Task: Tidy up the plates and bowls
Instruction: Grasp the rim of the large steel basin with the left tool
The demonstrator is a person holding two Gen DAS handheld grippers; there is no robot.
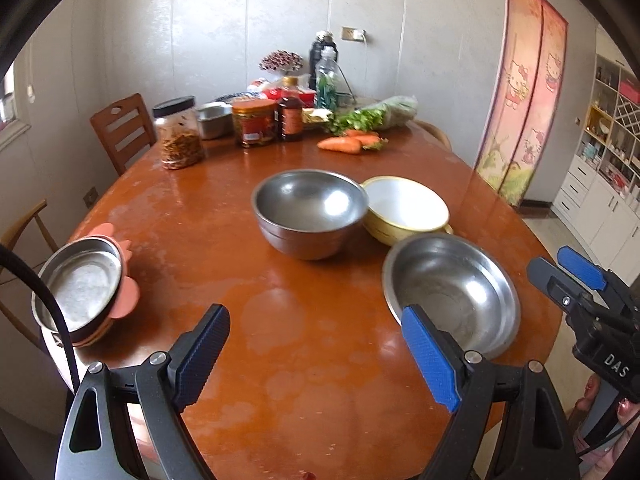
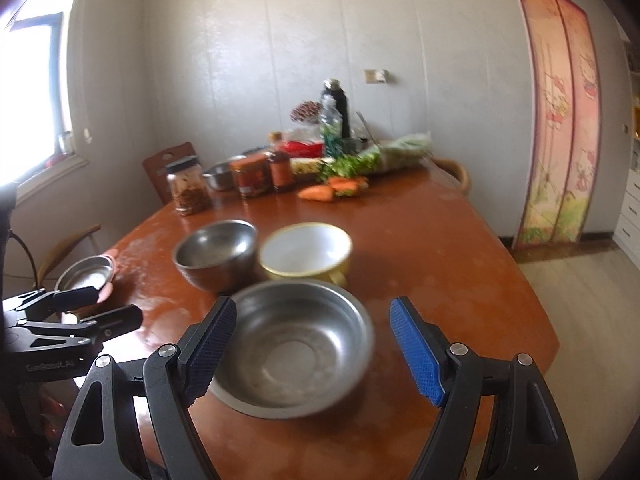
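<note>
The wide steel bowl (image 2: pixel 299 350) sits on the table (image 2: pixel 460 280) directly ahead of the right hand-held gripper (image 2: pixel 314 350), low between its two fingers as that camera sees it, its rim close to the left finger while the right finger stands clear of it. It is blurred there, so whether a pad touches the rim cannot be told; nothing looks pinched. The bowl is round, so it has no long axis to line up with; what matters is which part of the rim the fingers straddle.

From the left hand-held gripper (image 1: pixel 316 354) the same steel bowl (image 1: pixel 450 294) lies ahead and off to the right, beyond its right finger, with only bare table between its fingers. The right one is therefore plainly nearer and better placed, in my judgement.

Just beyond the wide bowl, a deeper steel bowl (image 2: pixel 216 254) and a yellow-rimmed white bowl (image 2: pixel 306 250) stand side by side, touching or nearly so. Far to the left of the left hand-held gripper, at the table's edge, a steel dish rests on a stack of pink plates (image 1: pixel 86 286).

Both hand-held grippers are spread wide and hold nothing. Jars, bottles, carrots (image 1: pixel 340 144) and greens crowd the far end, well apart from the bowls.
</note>
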